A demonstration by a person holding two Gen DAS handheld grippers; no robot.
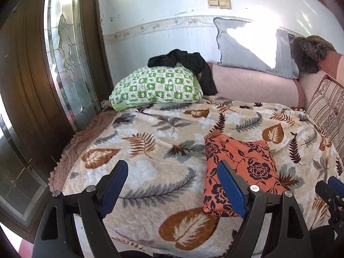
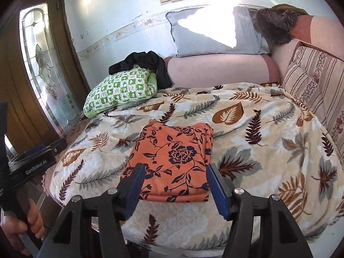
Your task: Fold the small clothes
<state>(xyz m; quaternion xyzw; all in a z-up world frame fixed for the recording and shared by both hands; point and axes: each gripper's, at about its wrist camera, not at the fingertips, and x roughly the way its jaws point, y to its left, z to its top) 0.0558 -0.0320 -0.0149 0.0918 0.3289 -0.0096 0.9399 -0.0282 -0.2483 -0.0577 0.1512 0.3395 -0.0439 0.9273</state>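
An orange floral garment [image 2: 172, 161] is lying folded into a compact rectangle on a bed covered by a leaf-print blanket [image 2: 268, 150], near the bed's front edge. The right gripper [image 2: 178, 188] is hovering just above and in front of it, its jaws standing apart with nothing between them, and the left gripper [image 1: 174, 188] is hanging over bare blanket beside the garment's left edge, its jaws wide open and empty. Farther back, a black garment [image 1: 189, 64] is sitting crumpled on a green checked pillow [image 1: 159, 88], seemingly unfolded. The fold on the orange piece looks complete, so the likely next job is the black one. Reaching for it, a jaw passing low could be catching the top layer of the orange stack and dragging it open, since both grippers are sitting close to it. The black cloth, draped partly down the pillow's side, could also be snagging or pulling the pillow along if lifted by one corner only. The right wrist view is showing the whole folded rectangle, its stacked layers at the right edge, and the person's hand [image 2: 19, 225] holding the left gripper's handle. The left wrist view is hiding the garment's near left corner behind a jaw, but is showing the glass-panelled door [image 1: 62, 53] more fully.
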